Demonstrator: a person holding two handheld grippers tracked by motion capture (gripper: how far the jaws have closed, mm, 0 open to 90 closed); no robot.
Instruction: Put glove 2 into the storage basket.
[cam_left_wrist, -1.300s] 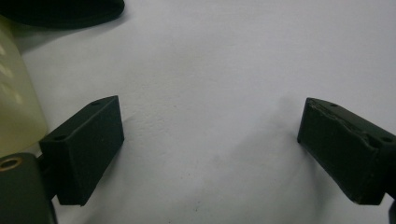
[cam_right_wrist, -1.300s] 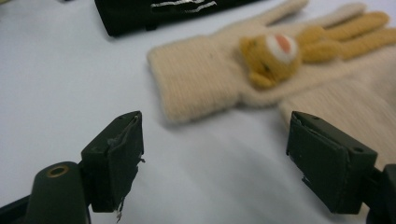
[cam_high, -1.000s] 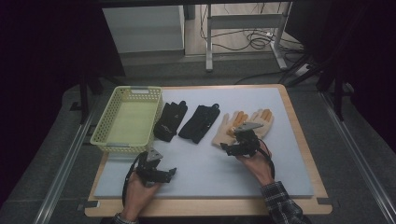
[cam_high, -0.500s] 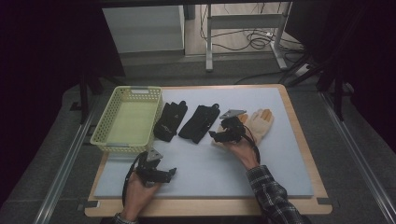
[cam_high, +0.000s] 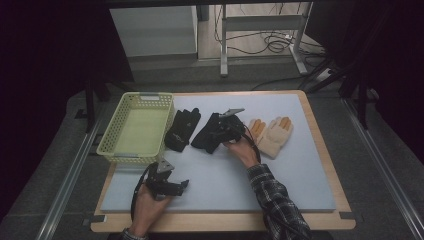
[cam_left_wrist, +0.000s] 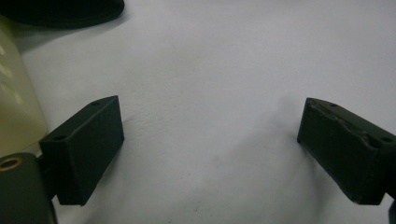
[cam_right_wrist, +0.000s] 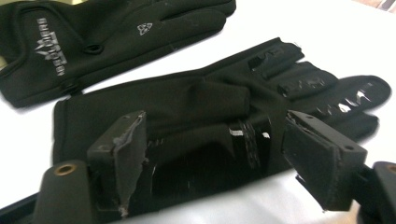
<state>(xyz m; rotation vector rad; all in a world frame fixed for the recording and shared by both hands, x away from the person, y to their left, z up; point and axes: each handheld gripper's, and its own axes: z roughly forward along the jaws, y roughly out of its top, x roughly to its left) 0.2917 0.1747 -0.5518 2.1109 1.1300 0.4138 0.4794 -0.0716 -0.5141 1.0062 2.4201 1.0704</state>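
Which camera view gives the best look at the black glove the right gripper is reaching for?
The right gripper view: the black glove lies close up between the open jaws, its fingers and shiny grip strips clear. The high view shows it small and dark, partly behind the right gripper.

From the right gripper (cam_high: 216, 134), the way toward nine o'clock is crowded: one black glove (cam_high: 209, 134) lies under its spread jaws, the second black glove (cam_high: 182, 129) lies just beside it, and the yellow basket (cam_high: 117, 148) is beyond. At three o'clock lie the tan gloves (cam_high: 272, 135). Toward six o'clock the grey mat (cam_high: 295, 175) is bare, with the left gripper (cam_high: 181, 186) low at seven.
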